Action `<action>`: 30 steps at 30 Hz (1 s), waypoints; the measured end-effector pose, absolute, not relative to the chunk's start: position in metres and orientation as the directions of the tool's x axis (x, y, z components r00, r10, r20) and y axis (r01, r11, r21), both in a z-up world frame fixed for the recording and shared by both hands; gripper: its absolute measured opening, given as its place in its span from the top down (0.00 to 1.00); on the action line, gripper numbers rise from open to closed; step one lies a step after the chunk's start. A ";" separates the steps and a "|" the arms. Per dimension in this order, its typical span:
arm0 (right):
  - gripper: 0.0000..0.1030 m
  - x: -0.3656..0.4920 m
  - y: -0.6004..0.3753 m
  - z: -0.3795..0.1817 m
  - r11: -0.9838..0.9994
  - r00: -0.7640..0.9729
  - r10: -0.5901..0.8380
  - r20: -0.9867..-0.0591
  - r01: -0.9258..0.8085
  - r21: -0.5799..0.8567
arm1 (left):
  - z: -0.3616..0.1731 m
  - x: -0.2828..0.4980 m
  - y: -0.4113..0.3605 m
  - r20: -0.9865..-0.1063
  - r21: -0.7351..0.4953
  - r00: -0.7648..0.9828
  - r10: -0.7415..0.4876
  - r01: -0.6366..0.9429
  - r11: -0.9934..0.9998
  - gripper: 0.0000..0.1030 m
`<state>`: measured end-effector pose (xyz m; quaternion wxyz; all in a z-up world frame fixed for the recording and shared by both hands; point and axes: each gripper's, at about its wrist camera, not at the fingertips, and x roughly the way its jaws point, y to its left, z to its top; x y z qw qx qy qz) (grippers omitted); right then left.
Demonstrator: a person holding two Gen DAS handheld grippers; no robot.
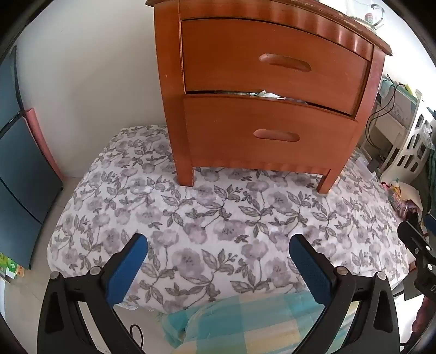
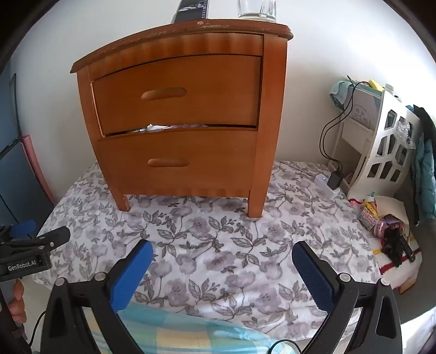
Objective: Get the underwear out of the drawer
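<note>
Two drawers faced the person, set in a small wooden nightstand [image 1: 261, 89] that stood on a floral bedspread [image 1: 218, 217]. The upper drawer [image 2: 177, 92] sat shut. The lower drawer [image 2: 177, 160] stood just ajar at its top edge, and through that narrow gap a strip of pale fabric [image 2: 155, 127] peeked out. It may have been the underwear, though so little showed that I could not tell; whatever it was lay inside the lower drawer.

The left gripper [image 1: 218, 245] hovered low over the bedspread, well short of the nightstand, its blue pads [image 1: 128, 269] spread wide with nothing between them. The right gripper [image 2: 222, 253] hung beside it in the same manner, released, jaws apart and empty, also clear of the furniture. From the right wrist view the left tool's black body appeared at the left edge, with fingers of a hand [image 2: 17, 302] beneath it.

A drinking glass [image 2: 257, 9] stood on the nightstand's top. A checked blue and yellow cloth [image 1: 245, 321] lay at the near edge of the bed. Off to the right stood a white cut-out rack [image 2: 381, 152], with a black cable [image 2: 331, 130] running down to a plug.
</note>
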<state>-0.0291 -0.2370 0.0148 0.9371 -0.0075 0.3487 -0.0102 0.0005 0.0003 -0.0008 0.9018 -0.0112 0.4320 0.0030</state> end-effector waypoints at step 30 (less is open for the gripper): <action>0.00 -0.023 -0.239 0.003 1.000 0.740 -0.020 -0.673 0.017 -0.011 | -0.012 0.005 -0.001 -0.766 -0.043 0.642 -0.030 -0.005 0.999 0.00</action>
